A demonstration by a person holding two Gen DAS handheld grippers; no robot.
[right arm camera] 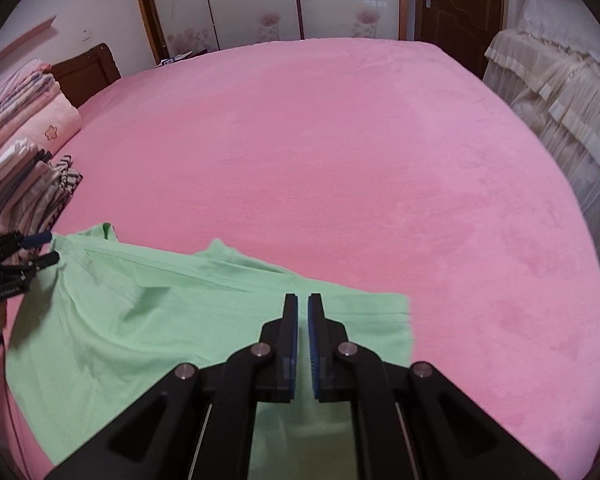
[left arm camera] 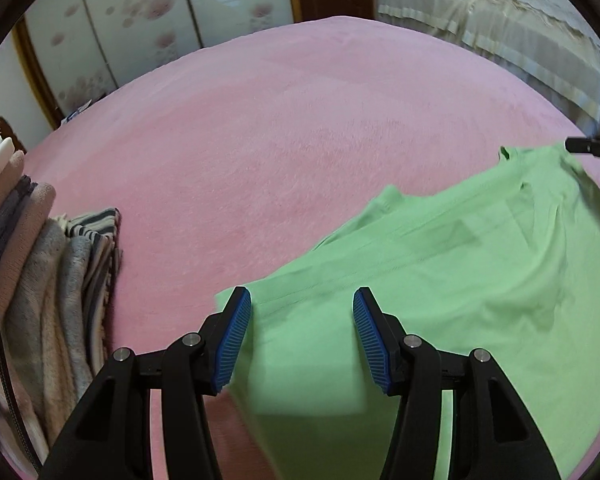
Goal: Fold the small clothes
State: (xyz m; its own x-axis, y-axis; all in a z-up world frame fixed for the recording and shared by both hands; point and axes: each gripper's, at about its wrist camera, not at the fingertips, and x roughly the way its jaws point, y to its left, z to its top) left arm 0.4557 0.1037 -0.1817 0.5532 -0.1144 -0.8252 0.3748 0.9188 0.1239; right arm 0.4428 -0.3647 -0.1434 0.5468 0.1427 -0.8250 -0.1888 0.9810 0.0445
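Note:
A light green garment [left arm camera: 440, 280] lies spread on the pink bed cover [left arm camera: 280, 128]. My left gripper [left arm camera: 302, 312] is open, its blue pads on either side of the garment's near left edge, holding nothing. In the right wrist view the garment [right arm camera: 148, 312] lies at the lower left, rumpled in the middle. My right gripper [right arm camera: 303, 312] is nearly shut, with a thin gap between the pads, above the garment's right part; whether cloth is pinched is not visible. The left gripper's fingers [right arm camera: 40, 248] show at that view's left edge, and the right gripper's tip [left arm camera: 592, 146] shows at the left wrist view's right edge.
A stack of folded knitted and striped clothes [left arm camera: 48, 280] sits at the bed's left edge, also seen in the right wrist view [right arm camera: 32, 188]. A folded pink quilt [right arm camera: 28, 108] lies behind it. A cream covered piece of furniture [right arm camera: 560, 92] stands right of the bed.

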